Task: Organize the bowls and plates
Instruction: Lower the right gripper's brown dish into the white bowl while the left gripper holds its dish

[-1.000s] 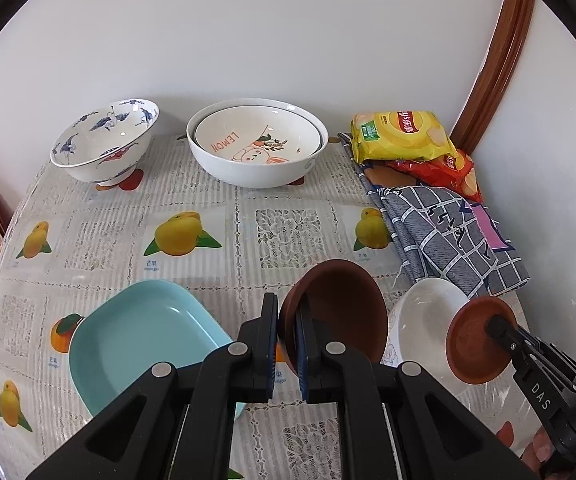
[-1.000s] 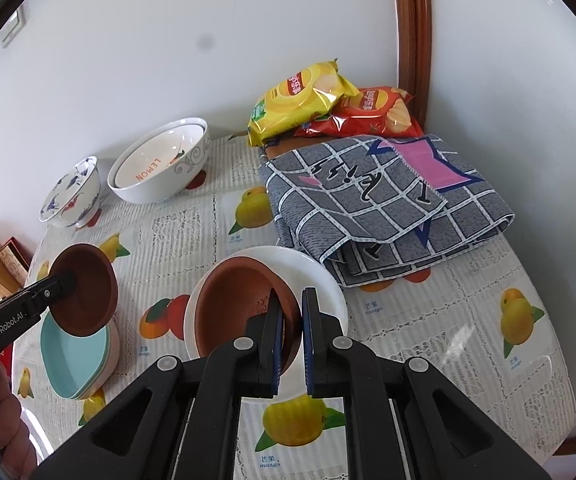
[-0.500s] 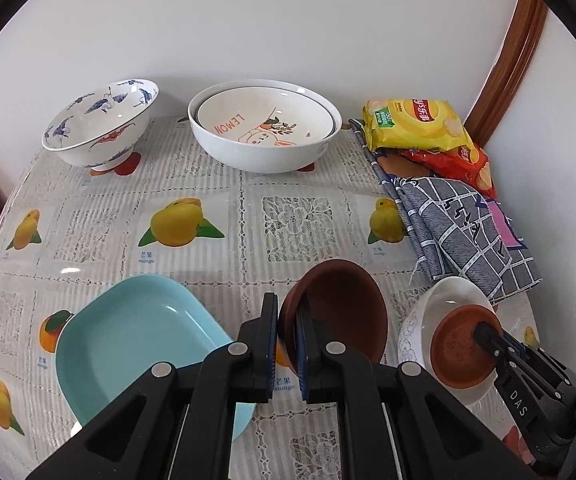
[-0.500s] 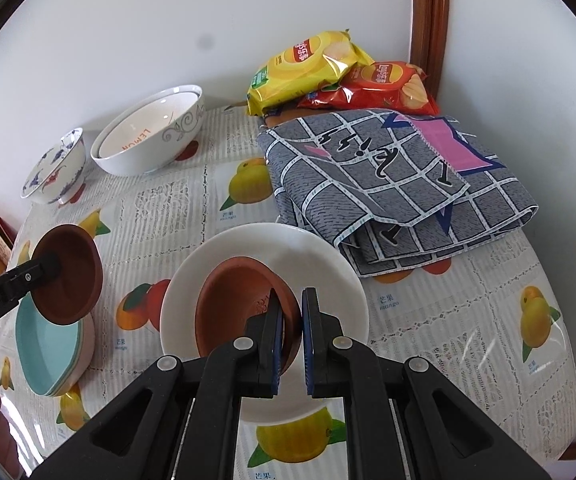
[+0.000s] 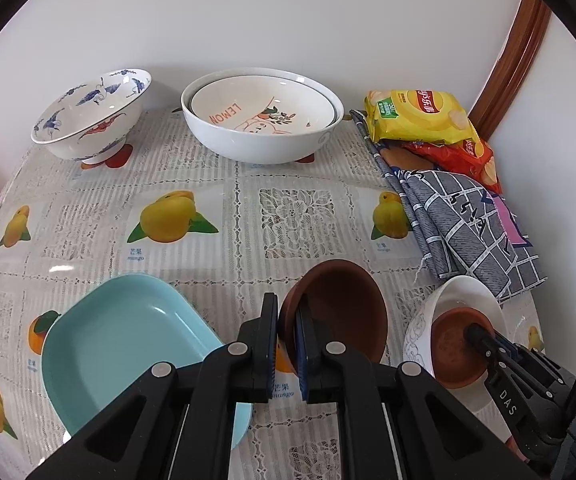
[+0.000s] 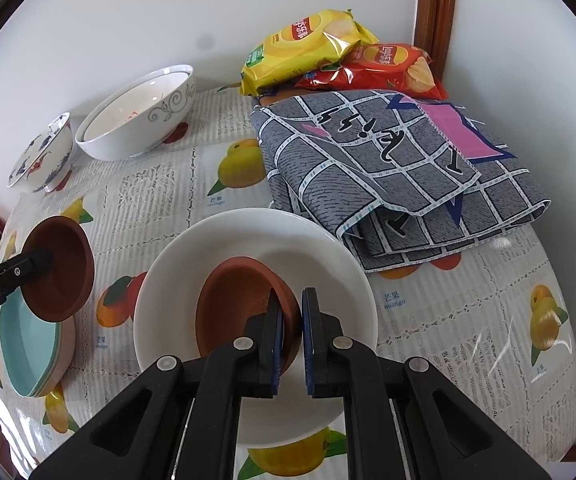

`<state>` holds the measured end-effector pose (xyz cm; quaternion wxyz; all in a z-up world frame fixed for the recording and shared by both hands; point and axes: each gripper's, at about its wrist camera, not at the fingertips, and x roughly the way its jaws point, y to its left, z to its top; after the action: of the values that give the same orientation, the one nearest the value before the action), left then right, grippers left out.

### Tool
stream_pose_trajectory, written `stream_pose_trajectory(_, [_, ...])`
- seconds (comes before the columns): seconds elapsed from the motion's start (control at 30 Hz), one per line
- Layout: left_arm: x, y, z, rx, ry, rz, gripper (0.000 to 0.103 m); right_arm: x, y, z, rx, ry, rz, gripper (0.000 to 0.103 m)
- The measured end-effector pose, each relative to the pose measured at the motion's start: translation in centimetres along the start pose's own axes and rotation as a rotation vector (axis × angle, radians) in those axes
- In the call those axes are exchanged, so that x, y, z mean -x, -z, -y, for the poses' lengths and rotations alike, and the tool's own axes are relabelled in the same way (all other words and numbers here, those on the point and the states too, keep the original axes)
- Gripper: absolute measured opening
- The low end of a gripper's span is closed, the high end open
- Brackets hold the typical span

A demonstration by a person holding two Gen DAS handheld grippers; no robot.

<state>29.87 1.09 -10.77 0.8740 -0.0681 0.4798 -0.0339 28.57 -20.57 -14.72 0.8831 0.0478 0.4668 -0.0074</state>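
Right now the right gripper (image 6: 289,336) has its fingers (image 6: 274,320) pinched narrow on the rim of a small brown dish (image 6: 244,304), which sits tilted inside the white bowl (image 6: 343,264) near the tabletop's (image 6: 467,320) front edge, just beside the folded grey cloth (image 6: 399,176). Best to let that dish settle flat on the bowl's bottom before easing the grip, so it does not clatter or slide. Meanwhile the left gripper (image 5: 287,344) clamps a second brown dish (image 5: 343,312) by its rim, held clear above the tabletop beside the blue plate (image 5: 128,344); it should wait its turn.
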Motion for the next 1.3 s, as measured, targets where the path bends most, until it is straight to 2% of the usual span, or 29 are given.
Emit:
stream_pose_trajectory(0.27, [-0.6,0.0,0.2,0.0,0.002,-0.011,0.009,-0.5,-0.1,-0.1,0.011,0.01,-0.012,0.009])
stream_pose_trajectory(0.63, [-1.0,0.1,0.2,0.0,0.003,-0.021,0.009,-1.5,0.2,-1.1,0.095,0.101,-0.05,0.013])
stream_pose_trajectory(0.8, [-1.1,0.1,0.2,-0.002,-0.001,-0.024,0.009,-1.5,0.2,-1.1,0.1,0.099,-0.066,0.013])
stream_pose_trajectory(1.2, [-1.1,0.4,0.3,-0.012,0.005,-0.032,0.009,-1.7,0.6,-1.9,0.137,0.117,-0.067,0.022])
stream_pose_trajectory(1.3, [-0.9,0.5,0.3,-0.016,0.0,-0.029,0.009,-1.8,0.5,-1.9,0.141,0.103,-0.068,0.028])
